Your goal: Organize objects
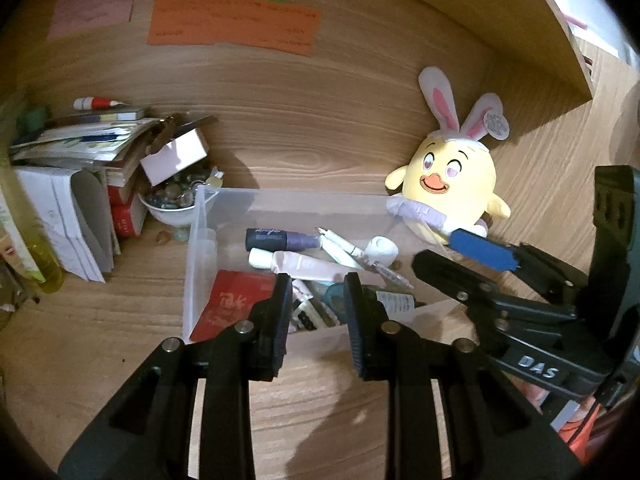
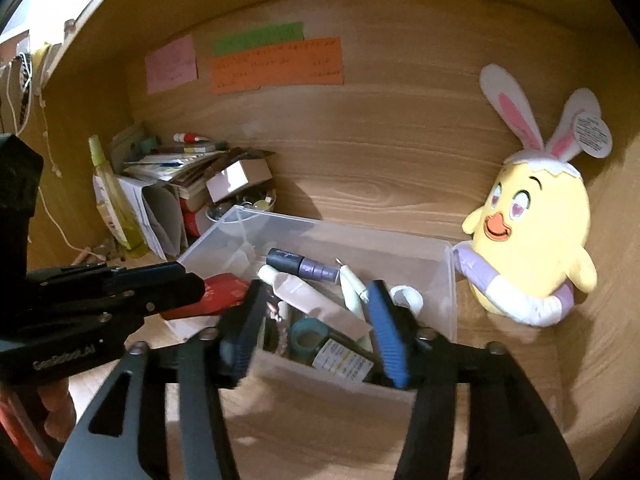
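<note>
A clear plastic bin (image 1: 200, 240) (image 2: 450, 280) stands on the wooden shelf. In it lie a dark purple tube (image 1: 280, 239) (image 2: 300, 266), a pink tube (image 1: 304, 266), a red booklet (image 1: 236, 300), white pens (image 1: 340, 246) and a teal tape roll (image 2: 306, 338). My left gripper (image 1: 316, 284) (image 2: 196, 282) hovers at the bin's near wall, its jaws a narrow gap apart with nothing between them. My right gripper (image 2: 316, 312) (image 1: 436, 248), with blue pads, stands open over the bin's right half and holds nothing. A yellow plush chick (image 1: 452, 188) (image 2: 532, 232) with bunny ears leans at the bin's right end.
At the back left, a pile of books and papers (image 1: 80, 140) rests beside a white bowl of stones (image 1: 172, 200) with a small box (image 1: 176, 156) on it. A yellow-green bottle (image 2: 116, 200) stands further left. Coloured notes (image 1: 232, 26) hang on the back wall.
</note>
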`<state>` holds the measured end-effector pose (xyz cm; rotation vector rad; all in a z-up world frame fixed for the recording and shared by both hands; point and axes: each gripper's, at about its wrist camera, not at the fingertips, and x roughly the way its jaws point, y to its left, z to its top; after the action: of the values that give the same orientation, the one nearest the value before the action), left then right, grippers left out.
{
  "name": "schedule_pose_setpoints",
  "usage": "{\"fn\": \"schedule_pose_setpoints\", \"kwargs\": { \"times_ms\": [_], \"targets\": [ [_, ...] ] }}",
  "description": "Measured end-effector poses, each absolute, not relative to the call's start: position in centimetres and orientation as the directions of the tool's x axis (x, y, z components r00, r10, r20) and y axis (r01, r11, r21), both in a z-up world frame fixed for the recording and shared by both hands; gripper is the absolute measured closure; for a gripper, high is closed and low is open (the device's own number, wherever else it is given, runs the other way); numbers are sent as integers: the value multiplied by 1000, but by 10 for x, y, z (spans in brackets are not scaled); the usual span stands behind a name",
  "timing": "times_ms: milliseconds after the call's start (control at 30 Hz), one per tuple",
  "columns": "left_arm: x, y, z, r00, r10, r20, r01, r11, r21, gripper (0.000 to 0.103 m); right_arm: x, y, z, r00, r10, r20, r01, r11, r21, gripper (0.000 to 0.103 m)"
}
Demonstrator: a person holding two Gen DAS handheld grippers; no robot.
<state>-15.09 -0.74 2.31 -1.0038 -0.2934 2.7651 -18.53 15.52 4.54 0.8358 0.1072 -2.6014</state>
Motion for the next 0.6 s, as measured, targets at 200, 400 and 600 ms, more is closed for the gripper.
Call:
{"fn": "schedule_pose_setpoints", "kwargs": {
  "times_ms": [200, 400, 600],
  "targets": [
    [-133, -9, 21, -773, 202, -601, -83, -972, -220, 49, -166, 168, 42, -749, -351, -562, 378, -923, 73, 29],
    [-117, -10, 22, -798, 165, -579, -62, -979, -192, 29, -152, 176, 37, -764, -328, -555, 353, -933, 65, 19],
    [-107, -16, 15, -810, 127, -573, -25, -983, -183, 12, -146, 184, 27, -766, -307, -564, 325, -943, 73, 7]
  ]
}}
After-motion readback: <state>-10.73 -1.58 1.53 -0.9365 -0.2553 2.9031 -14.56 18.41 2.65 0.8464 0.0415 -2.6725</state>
